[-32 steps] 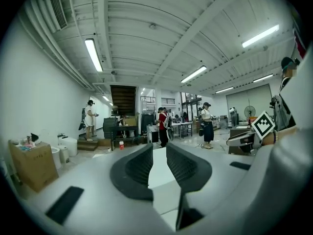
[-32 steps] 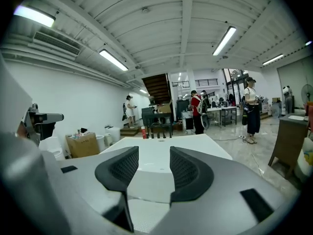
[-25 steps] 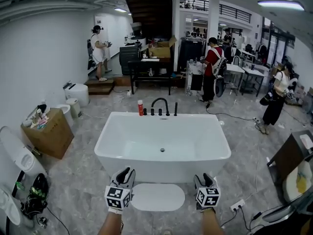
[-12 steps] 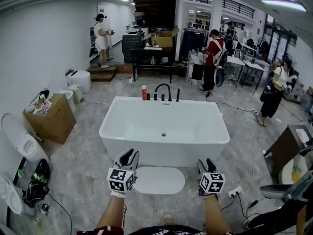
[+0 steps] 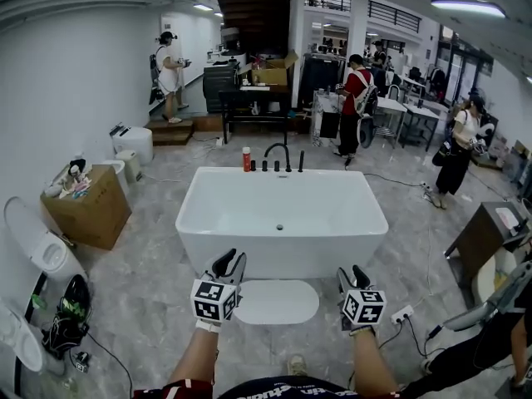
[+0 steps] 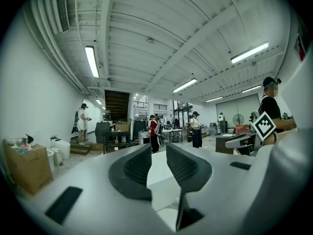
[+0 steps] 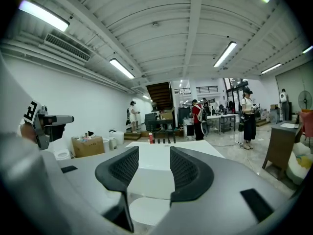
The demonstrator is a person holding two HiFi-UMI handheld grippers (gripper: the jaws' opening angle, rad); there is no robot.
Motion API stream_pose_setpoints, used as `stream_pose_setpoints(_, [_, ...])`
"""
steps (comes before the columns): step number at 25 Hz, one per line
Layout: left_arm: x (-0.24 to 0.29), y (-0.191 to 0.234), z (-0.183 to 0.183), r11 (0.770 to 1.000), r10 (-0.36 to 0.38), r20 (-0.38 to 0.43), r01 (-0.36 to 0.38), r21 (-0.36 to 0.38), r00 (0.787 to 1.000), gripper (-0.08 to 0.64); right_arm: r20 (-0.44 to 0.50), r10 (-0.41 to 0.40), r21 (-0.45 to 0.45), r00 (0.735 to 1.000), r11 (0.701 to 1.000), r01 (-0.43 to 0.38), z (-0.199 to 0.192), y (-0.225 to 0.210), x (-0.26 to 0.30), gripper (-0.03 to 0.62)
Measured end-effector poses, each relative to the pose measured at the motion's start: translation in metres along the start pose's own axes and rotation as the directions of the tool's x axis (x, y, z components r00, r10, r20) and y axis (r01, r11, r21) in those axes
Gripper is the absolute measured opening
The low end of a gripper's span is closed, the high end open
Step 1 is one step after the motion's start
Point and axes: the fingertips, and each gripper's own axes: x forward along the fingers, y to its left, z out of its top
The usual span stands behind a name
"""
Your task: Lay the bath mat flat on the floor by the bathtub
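"Bath mat (image 5: 276, 302) — location and condition?"

"On the floor (image 5: 141, 306), hard against the near wall of the bathtub (image 5: 283, 252). White, oval, and it appears flat, with no fold or lifted edge visible. Its long axis runs left to right, parallel to the tub wall."

"Relation to the tongs?"

"It lies between the two and below them. The left tongs (image 5: 230, 260) hang over its left end. The right tongs (image 5: 352, 274) stand off its right end with bare floor between, so the left hand is judged the nearer. Both point forward at the tub, across the mat's long axis."

"State of the tongs?"

"Each gripper view shows the jaws parted by a moderate gap, the left pair a little closer together than the right, with nothing between them. Neither has hold of the mat."

"Surface and room?"

"Grey marbled tile, hard and level. A cardboard box (image 5: 87, 214) stands well off to the left and a socket strip (image 5: 402, 313) with its cable lies near the right tongs. Other persons are working at the far end of the hall — none near the tub. Judgement: the task looks substantially complete, and only minor squaring could be needed."
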Motion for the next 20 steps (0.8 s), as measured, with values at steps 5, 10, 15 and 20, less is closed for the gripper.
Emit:
stream_pose_setpoints(5, [-0.026,0.000,0.003,1.000,-0.014,0.013,0.014,-0.012,1.000,0.097,0.017,0.001,-0.015,1.000,1.000,-0.001,0.004,0.026,-0.025,0.210])
stream_pose_setpoints(10, [-0.052,0.007,0.003,1.000,0.004,0.021,-0.004,-0.001,1.000,0.097,0.027,0.005,-0.023,1.000,1.000,-0.005,0.000,0.055,-0.043,0.210])
stream_pose_setpoints(15, [-0.068,0.003,0.000,1.000,0.012,0.048,-0.012,-0.010,0.999,0.074,0.024,0.013,-0.027,1.000,1.000,-0.012,-0.005,0.071,-0.060,0.212])
stream_pose_setpoints(20, [-0.075,-0.010,0.004,1.000,0.010,0.082,-0.010,-0.006,0.997,0.036,0.033,0.005,-0.030,0.999,1.000,-0.004,-0.003,0.067,-0.076,0.210])
